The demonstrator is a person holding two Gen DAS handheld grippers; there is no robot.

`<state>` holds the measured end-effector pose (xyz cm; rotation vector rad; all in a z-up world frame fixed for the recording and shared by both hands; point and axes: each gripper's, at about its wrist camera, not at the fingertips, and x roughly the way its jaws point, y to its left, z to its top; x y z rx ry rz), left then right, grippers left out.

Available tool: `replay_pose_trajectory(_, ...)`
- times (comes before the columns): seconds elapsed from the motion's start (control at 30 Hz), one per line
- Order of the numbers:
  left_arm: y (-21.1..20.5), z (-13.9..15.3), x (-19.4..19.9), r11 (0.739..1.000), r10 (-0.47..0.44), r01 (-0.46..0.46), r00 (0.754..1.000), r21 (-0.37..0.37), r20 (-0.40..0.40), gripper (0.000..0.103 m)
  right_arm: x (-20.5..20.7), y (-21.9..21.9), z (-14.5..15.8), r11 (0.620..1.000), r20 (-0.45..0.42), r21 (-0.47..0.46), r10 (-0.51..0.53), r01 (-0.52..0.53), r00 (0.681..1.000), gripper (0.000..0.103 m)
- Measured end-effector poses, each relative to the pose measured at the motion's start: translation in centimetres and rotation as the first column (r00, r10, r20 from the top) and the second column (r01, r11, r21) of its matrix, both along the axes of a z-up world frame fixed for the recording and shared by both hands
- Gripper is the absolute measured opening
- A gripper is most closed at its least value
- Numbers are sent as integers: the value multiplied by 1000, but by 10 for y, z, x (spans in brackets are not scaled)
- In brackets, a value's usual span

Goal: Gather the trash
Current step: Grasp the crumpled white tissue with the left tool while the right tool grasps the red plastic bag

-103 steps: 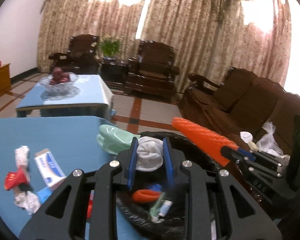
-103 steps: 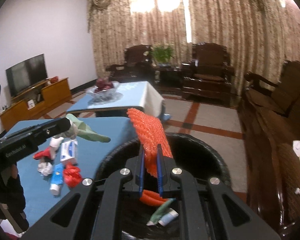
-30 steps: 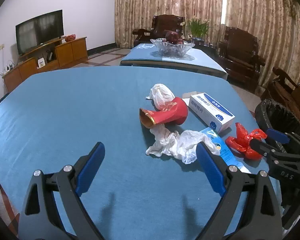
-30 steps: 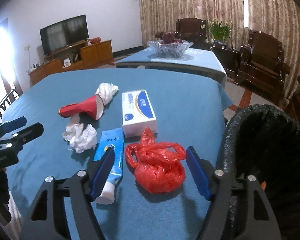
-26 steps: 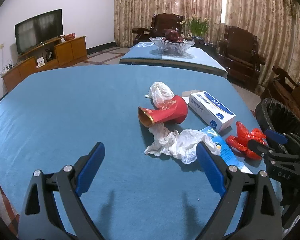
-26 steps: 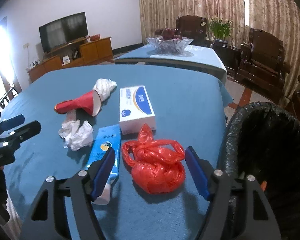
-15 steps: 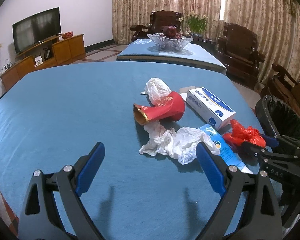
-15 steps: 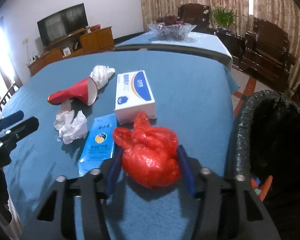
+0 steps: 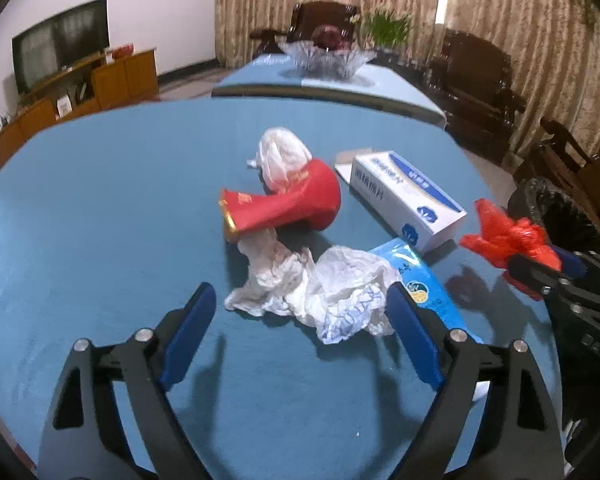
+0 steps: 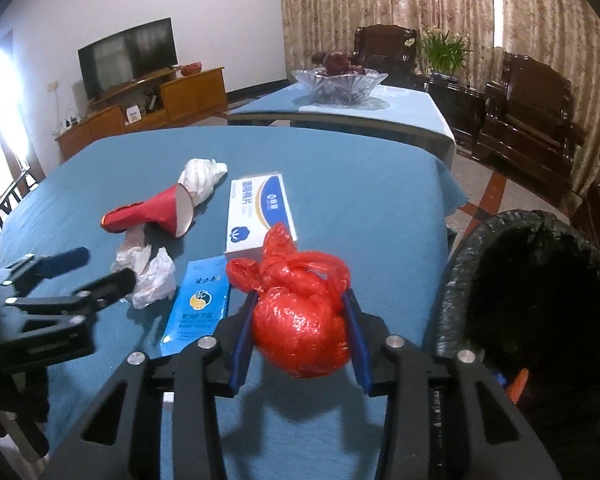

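My right gripper has its jaws closing on a red plastic bag. Both pads press its sides and it hangs just off the blue table. The left wrist view shows the same red bag in the right gripper at the right. My left gripper is low over a crumpled white tissue. Its jaws are wide, closing, with the tissue between them untouched. The black-lined trash bin stands off the table's right edge.
A red paper cone lies behind the tissue, with a white wad at its mouth. A white-and-blue box and a flat blue packet lie to the right. A second table with a glass bowl stands beyond.
The right jaws came together on the red bag and raised it slightly off the cloth. The left gripper moved forward and down onto the tissue, its jaws narrowing a little.
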<state>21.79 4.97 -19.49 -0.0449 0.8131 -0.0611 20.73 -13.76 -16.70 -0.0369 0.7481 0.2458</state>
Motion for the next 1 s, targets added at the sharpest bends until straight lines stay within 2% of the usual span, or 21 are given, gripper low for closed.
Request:
replay_pose_trajectory(0.07,-1,-7,7,1000,7,-7,1000,-2,-24,82,-1,-1,0,1000,-2,1,-1,1,1000,41)
replay_pose_trajectory(0.17,0,-16,13,1000,8,-9,998,-22,-64,67,-1,-2,0,1000,-2,1,-2,2,1000,41)
replay_pose_trajectory(0.2,1,-18,15,999,10,-12,997,-33,-78,61,-2,-2,-1,1000,-2,0,-2,2,1000,41)
replay_pose_trajectory(0.23,1,-18,15,999,14,-17,997,-37,-73,49,-2,-2,-1,1000,-2,1,-2,2,1000,41)
replay_pose_trajectory(0.33,0,-14,14,999,-7,3,998,-49,-64,22,-2,-2,-1,1000,-5,5,-3,3,1000,41)
replay_pose_trajectory(0.4,-3,-11,11,999,-10,7,998,-44,-57,16,-3,-1,0,1000,-5,7,0,0,1000,41)
replay_pose_trajectory(0.6,0,8,-3,998,-14,13,1000,-60,-23,11,-10,3,9,1000,14,17,11,-11,1000,41)
replay_pose_trajectory(1.0,-15,65,-44,997,-53,56,996,-44,78,11,-38,-8,58,995,100,96,-14,4,995,41)
